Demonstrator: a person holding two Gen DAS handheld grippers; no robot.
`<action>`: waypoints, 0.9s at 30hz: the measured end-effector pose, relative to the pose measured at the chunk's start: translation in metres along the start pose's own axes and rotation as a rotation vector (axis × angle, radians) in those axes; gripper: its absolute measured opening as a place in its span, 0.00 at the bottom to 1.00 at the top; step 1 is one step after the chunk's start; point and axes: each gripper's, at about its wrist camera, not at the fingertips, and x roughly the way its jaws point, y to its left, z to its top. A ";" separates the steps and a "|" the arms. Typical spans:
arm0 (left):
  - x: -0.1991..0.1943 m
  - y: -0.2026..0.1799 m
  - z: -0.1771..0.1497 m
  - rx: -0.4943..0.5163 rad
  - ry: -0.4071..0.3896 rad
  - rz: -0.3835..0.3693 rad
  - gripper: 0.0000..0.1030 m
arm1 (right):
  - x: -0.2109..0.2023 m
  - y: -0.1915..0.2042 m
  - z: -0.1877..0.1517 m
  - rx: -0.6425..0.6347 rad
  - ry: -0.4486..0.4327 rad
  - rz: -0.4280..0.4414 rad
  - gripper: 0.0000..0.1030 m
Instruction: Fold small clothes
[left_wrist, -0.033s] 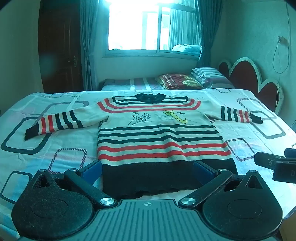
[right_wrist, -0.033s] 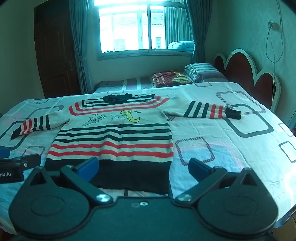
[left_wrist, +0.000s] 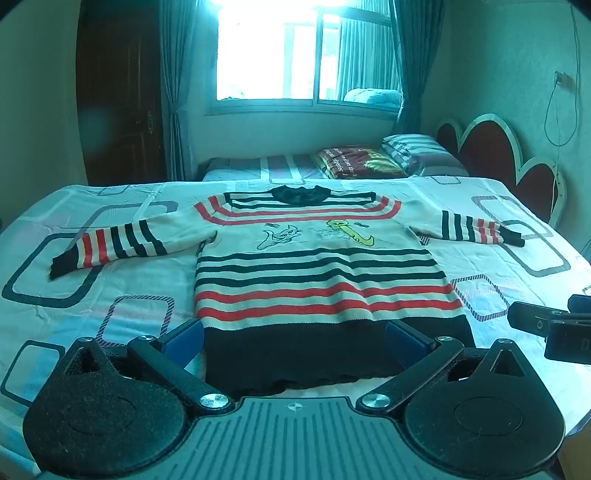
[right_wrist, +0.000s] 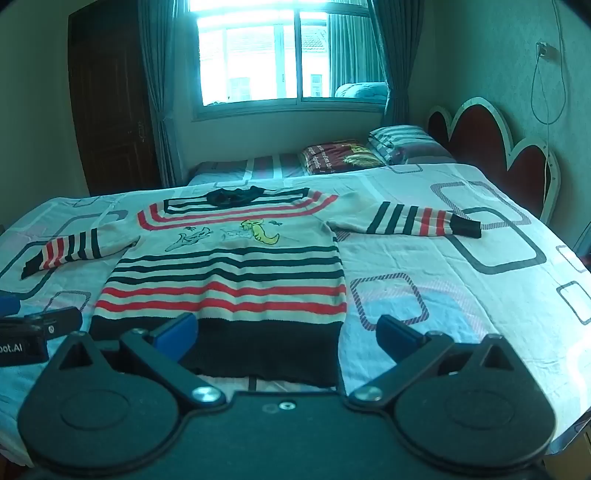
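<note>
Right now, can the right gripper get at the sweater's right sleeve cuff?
Probably yes. The right gripper is open above the sweater hem, and only flat bedsheet lies between it and the right sleeve cuff, though it sits farther across the bed.

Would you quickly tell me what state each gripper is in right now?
Left gripper: open, holding nothing, above the sweater hem.
Right gripper: open, holding nothing.
</note>
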 end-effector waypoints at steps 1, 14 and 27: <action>0.000 0.000 0.000 -0.001 0.001 0.000 1.00 | 0.000 -0.001 0.000 0.003 0.006 0.002 0.99; -0.001 0.002 0.001 0.003 0.006 0.007 1.00 | 0.002 0.000 0.001 0.003 0.005 0.004 0.99; 0.000 0.002 -0.001 0.008 0.007 0.007 1.00 | 0.001 0.000 0.000 0.002 0.003 0.007 0.99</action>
